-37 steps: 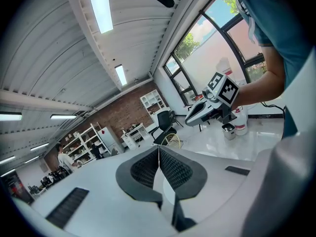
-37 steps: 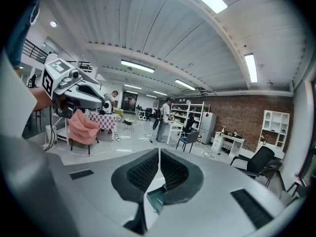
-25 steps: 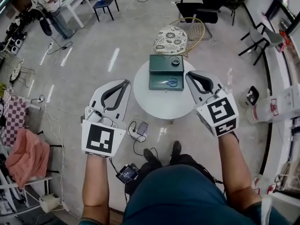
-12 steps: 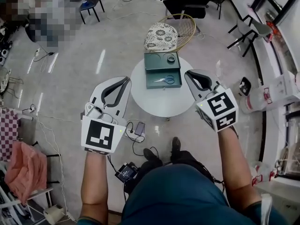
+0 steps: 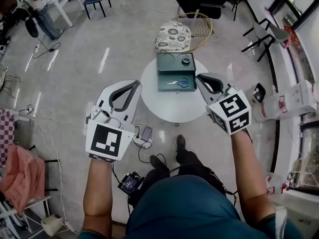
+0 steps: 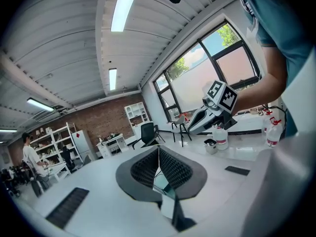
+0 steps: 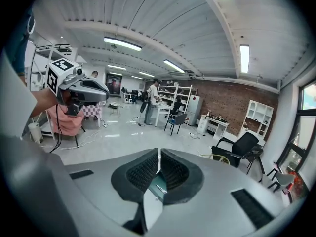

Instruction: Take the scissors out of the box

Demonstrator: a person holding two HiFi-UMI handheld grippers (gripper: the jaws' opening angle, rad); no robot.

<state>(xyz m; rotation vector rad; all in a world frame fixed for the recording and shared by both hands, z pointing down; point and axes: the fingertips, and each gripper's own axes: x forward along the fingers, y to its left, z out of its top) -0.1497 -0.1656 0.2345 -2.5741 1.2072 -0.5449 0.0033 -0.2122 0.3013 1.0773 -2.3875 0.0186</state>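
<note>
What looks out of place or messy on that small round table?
Nothing stands out. The green box sits open on the white table, and the scissors lie flat inside it, with nothing spilled.

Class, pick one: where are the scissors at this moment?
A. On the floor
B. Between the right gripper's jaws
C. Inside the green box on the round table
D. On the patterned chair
C: the scissors lie in the near half of the green box on the round white table.
</note>
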